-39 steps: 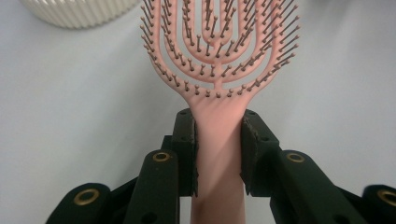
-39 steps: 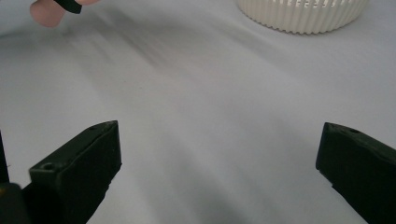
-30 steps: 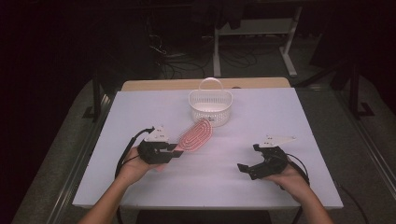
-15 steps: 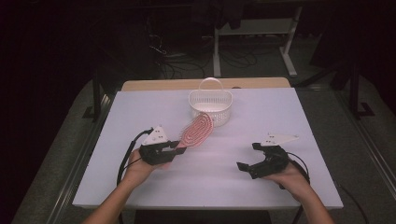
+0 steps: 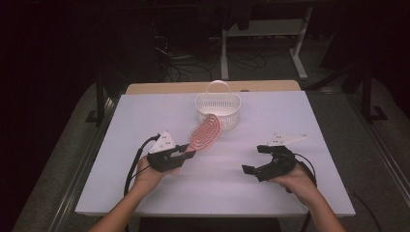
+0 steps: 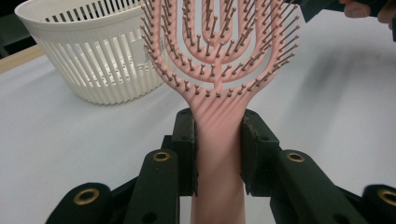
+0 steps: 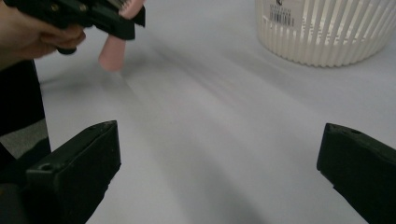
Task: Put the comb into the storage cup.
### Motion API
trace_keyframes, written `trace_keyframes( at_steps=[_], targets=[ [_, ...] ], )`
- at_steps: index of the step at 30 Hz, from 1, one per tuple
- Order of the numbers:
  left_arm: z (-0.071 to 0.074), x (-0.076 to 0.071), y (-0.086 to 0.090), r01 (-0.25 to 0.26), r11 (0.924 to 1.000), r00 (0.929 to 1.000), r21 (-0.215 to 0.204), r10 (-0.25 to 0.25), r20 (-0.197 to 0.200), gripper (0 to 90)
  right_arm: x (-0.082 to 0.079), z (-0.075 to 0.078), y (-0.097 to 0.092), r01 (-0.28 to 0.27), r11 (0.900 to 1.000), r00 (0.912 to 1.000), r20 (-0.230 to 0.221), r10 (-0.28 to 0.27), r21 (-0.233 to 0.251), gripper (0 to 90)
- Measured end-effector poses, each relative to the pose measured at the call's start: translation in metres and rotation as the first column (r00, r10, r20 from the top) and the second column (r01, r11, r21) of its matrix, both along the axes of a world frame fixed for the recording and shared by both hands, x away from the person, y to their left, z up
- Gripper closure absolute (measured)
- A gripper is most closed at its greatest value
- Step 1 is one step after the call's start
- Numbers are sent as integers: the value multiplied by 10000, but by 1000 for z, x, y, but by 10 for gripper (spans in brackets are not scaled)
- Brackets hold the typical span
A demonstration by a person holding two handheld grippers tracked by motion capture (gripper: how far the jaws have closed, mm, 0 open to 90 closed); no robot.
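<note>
Pink hairbrush point(image 6: 219, 70) is pinched by its handle in left gripper point(image 6: 218, 154), held above table point(image 5: 300, 111), head near white basket point(image 5: 217, 108). Right gripper point(image 5: 256, 159) jaws are spread, nothing between.

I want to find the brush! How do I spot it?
Look at the white table, then the white basket at its far middle. Leaning toward it, held in the left gripper, is the hairbrush: the one pink thing, with looped ribs and bristles.

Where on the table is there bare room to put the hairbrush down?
The table is bare left of the basket, right of it, and between the left gripper and right gripper. It is crowded only where the hairbrush reaches the basket.
</note>
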State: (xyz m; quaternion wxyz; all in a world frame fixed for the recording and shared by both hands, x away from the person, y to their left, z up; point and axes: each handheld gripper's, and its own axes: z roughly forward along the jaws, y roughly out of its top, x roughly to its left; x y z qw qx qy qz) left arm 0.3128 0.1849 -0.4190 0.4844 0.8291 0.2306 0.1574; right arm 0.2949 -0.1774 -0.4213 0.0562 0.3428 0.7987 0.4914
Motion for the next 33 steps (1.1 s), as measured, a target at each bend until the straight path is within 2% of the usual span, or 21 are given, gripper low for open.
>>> trace_keyframes(
  at_steps=[7, 9, 16, 33],
  targets=[
    [-1, 0, 2, -98, 9999, 10000, -82, 98, -2, 707, 7, 10, 9, -136, 9985, 9999, 4, 136, 522, 0],
    [0, 0, 3, -125, 9999, 9999, -84, 125, 44, 706, 9, 13, 13, -211, 9983, 9997, 161, 203, 535, 0],
    [-1, 1, 5, -235, 9996, 9997, -181, 236, 52, 706, 16, 21, 22, -323, 9972, 9993, 207, 310, 677, 0],
    [-1, 0, 4, -351, 9989, 9993, -321, 356, 150, 706, 35, 36, 43, -384, 9882, 9988, 369, 333, 1485, 0]
  ],
)
